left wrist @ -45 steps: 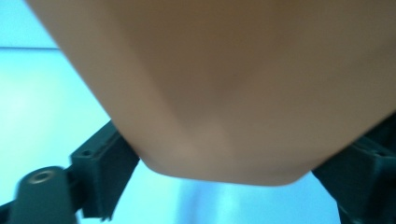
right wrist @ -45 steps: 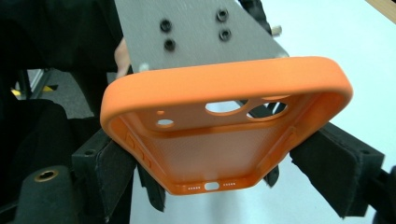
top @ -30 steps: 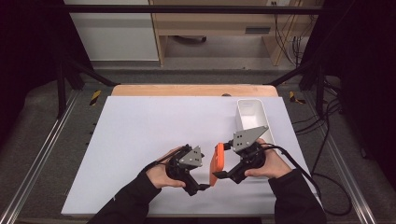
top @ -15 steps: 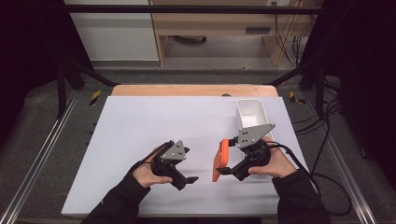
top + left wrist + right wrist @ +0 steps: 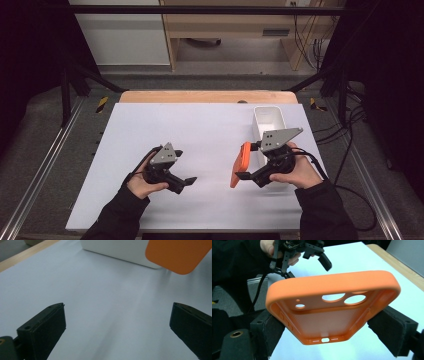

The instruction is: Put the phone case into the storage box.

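Two tools well apart; right tool (image 5: 246, 176) clamps orange case (image 5: 240, 163), seemingly beside bin (image 5: 270, 120).

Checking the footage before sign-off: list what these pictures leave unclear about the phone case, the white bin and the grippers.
- Phone case: its back faces away in the right gripper view; cut off by the frame edge in the left gripper view.
- White bin: near end hidden behind the right gripper in the high view.
- Left gripper: too small there to judge its opening.
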### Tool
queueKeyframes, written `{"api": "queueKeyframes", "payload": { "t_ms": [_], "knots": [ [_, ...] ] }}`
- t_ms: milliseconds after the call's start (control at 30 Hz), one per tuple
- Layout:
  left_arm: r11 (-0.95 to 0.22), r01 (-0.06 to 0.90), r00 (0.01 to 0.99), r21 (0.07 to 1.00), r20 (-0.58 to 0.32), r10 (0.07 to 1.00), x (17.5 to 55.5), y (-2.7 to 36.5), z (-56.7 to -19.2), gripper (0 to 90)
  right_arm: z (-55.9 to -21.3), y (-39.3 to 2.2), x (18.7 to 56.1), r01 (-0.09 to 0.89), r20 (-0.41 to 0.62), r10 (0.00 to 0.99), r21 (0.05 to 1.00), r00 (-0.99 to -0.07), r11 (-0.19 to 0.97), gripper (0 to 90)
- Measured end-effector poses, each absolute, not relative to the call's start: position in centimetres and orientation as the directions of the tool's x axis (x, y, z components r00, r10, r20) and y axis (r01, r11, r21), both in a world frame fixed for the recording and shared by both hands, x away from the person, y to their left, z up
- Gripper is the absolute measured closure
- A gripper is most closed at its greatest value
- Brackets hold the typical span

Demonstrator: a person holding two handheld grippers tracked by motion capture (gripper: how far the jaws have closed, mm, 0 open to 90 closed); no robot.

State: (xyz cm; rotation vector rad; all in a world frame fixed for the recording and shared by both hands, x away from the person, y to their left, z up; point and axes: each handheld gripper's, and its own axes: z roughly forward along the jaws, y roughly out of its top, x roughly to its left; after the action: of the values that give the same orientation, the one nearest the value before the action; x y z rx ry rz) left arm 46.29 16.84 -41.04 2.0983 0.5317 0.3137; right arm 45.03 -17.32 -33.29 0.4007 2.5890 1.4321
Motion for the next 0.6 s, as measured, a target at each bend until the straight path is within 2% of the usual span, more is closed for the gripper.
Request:
{"api": "queueKeyframes", "payload": {
  "t_ms": [233,600],
  "knots": [
    [-0.435,0.288,0.828,0.853,0.006,0.561,46.5,19.0,-41.2,0.1,-32.7,-18.0,45.3,0.170,-0.014,0.350,0.856,-0.937,0.488,16.3],
    [-0.389,0.312,0.776,0.867,0.003,0.631,46.7,21.9,-41.5,0.1,-31.7,-19.3,45.7,0.192,-0.020,0.426,0.873,-0.904,0.448,16.3]
  ]
}}
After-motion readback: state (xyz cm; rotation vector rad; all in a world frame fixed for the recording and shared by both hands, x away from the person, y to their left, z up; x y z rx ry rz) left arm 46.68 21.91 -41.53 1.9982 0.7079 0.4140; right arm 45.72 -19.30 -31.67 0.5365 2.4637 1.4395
